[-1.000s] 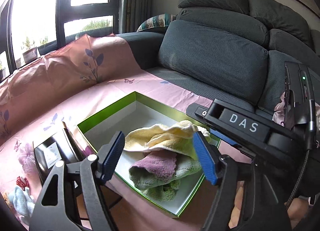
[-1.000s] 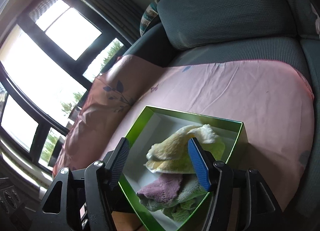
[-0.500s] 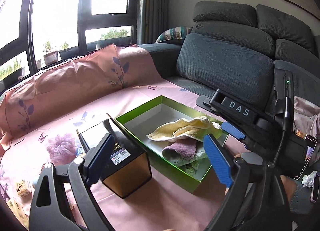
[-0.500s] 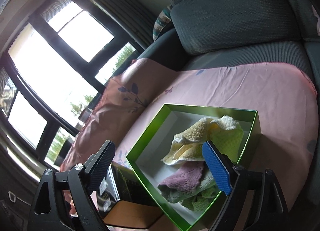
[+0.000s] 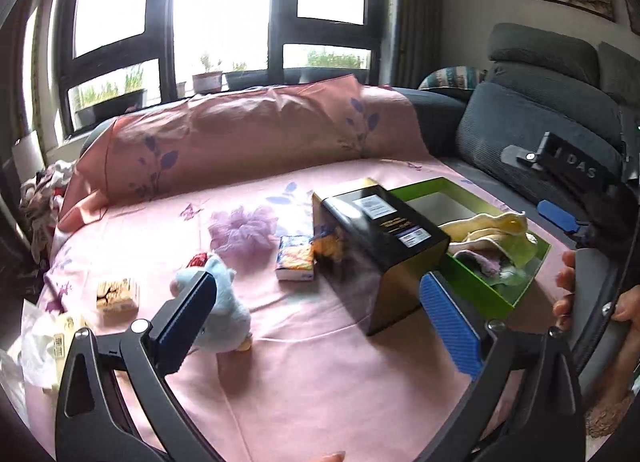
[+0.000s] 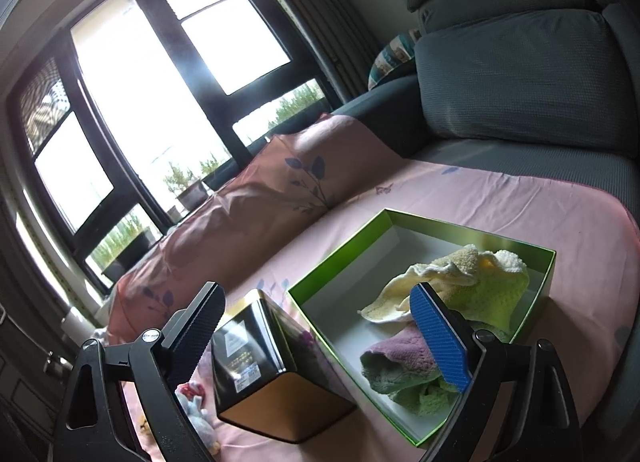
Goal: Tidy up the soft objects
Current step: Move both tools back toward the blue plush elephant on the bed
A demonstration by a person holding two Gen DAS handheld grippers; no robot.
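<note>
We hold our left claw [image 5: 320, 326] and right claw [image 6: 320, 338] with jaws spread wide after just opening, both empty; the towels [image 6: 452, 302] lie in the green box [image 6: 340, 262] just beyond the right claw, a blue plush toy [image 5: 224, 302] beside the left claw's fingers.

"DAS" on right gripper [image 5: 576, 169] body (labels on black box [image 5: 384, 229] unreadable).

Both wrist views look down, sharing the green box [image 5: 500, 298] [image 6: 340, 258].
</note>
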